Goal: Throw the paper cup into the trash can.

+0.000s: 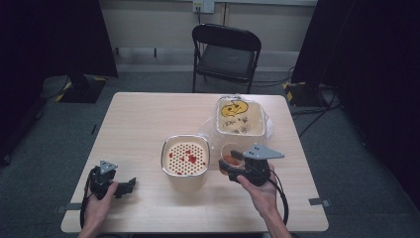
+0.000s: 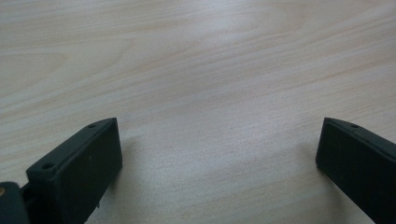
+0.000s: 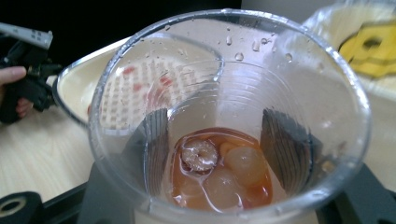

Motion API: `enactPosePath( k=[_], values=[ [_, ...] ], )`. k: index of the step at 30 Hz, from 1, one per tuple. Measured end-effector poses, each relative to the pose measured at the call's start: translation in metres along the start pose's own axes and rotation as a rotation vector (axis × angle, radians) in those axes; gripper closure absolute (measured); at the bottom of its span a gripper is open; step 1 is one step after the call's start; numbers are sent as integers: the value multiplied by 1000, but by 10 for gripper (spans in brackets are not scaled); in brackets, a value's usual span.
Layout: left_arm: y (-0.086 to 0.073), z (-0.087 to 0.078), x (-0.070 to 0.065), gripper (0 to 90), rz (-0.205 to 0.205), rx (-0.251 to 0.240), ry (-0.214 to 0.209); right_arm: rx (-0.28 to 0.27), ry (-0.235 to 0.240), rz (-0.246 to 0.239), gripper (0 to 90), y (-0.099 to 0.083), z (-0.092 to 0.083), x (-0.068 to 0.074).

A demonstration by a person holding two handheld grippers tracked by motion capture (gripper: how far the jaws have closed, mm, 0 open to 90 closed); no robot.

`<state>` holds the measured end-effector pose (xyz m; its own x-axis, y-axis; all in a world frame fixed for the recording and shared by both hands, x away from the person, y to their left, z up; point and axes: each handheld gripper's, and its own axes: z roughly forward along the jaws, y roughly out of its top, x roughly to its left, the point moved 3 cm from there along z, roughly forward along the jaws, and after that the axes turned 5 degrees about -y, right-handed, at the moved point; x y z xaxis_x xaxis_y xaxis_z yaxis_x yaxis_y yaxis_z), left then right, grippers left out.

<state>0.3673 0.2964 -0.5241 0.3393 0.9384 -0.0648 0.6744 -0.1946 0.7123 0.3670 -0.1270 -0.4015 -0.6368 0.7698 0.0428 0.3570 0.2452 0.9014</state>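
My right gripper (image 1: 231,165) is shut on a clear plastic cup (image 1: 228,149), held just right of a cream pot (image 1: 188,182). In the right gripper view the cup (image 3: 224,84) is tilted toward the camera, with droplets on its wall. It holds a little orange-red liquid with pale ice-like lumps (image 3: 219,170). Both black fingers (image 3: 286,149) press on its sides. A perforated strainer insert (image 1: 185,156) with red bits sits in the pot's top. My left gripper (image 1: 128,185) rests on the table at the front left, open, with bare wood between its jaws (image 2: 219,158).
A square bin (image 1: 263,124) lined with a clear bag stands behind the cup and has a yellow scrap inside. A black folding chair (image 1: 225,54) stands beyond the table's far edge. The wooden table (image 1: 138,119) is bare on its left half.
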Motion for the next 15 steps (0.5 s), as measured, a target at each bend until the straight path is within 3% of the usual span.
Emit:
enactPosePath(
  k=[10, 15],
  values=[
    [0, 0, 0, 0, 0, 0, 0, -92, -9, -15, 428, 32, 6, -3],
    [0, 0, 0, 0, 0, 0, 0, -126, -18, -53, 436, 48, 12, 0]
  ],
)
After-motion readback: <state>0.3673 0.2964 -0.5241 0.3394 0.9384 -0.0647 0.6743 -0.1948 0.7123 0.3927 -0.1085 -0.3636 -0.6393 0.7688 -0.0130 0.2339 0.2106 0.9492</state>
